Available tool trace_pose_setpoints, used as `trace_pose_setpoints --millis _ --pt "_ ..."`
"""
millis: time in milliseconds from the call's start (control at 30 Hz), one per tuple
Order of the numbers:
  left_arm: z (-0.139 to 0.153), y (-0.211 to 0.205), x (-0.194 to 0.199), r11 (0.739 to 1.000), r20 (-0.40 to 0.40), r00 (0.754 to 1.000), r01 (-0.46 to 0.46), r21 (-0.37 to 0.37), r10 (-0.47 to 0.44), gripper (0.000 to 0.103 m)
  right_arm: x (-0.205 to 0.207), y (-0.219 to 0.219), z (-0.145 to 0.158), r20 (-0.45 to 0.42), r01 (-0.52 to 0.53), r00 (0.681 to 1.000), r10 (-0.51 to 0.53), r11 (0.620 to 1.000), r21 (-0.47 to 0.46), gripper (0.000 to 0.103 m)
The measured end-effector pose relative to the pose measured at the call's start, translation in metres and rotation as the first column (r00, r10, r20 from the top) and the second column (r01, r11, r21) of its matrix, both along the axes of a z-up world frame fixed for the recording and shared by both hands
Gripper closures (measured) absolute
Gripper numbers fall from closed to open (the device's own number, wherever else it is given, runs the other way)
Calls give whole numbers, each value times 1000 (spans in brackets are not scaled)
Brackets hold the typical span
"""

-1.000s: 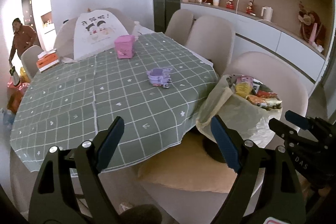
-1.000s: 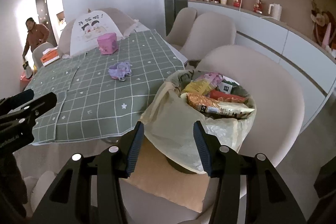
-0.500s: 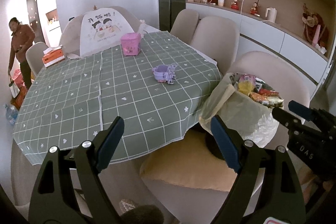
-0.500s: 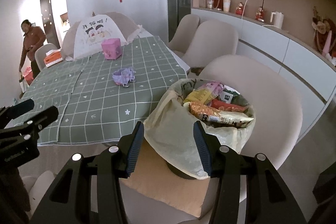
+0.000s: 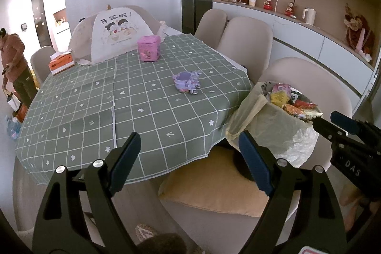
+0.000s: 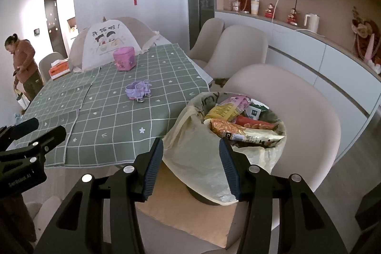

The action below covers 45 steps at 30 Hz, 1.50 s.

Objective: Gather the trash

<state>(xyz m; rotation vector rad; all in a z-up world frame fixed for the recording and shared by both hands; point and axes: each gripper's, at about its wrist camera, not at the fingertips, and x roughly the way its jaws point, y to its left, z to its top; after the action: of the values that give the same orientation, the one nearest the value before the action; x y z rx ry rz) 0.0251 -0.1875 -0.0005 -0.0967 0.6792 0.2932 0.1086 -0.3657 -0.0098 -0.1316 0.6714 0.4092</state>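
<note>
A trash bin lined with a pale yellow bag (image 6: 197, 149) stands on a beige chair's cushion (image 6: 181, 211), full of snack wrappers (image 6: 240, 125). It also shows at the right of the left wrist view (image 5: 273, 132). My right gripper (image 6: 191, 158) is open and empty, just in front of the bag. My left gripper (image 5: 190, 154) is open and empty, held back from the table's near edge. The right gripper's body shows in the left wrist view (image 5: 350, 142).
The round table with a green checked cloth (image 5: 107, 101) holds a purple toy (image 5: 187, 82), a pink tin (image 5: 148, 48), an orange tissue box (image 5: 60, 63) and a mesh food cover (image 5: 116, 32). Beige chairs (image 5: 245, 39) ring it. A person (image 5: 14, 66) stands far left.
Both grippers have drawn back and risen a little, so the table and the bin look slightly farther away. Both jaws stay open and empty.
</note>
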Motion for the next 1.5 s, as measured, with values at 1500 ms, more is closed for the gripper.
trace_pose_setpoints --millis 1500 --pt "-14 31 15 999 -62 998 24 -29 -26 23 10 36 -15 -75 11 997 -15 999 -49 57"
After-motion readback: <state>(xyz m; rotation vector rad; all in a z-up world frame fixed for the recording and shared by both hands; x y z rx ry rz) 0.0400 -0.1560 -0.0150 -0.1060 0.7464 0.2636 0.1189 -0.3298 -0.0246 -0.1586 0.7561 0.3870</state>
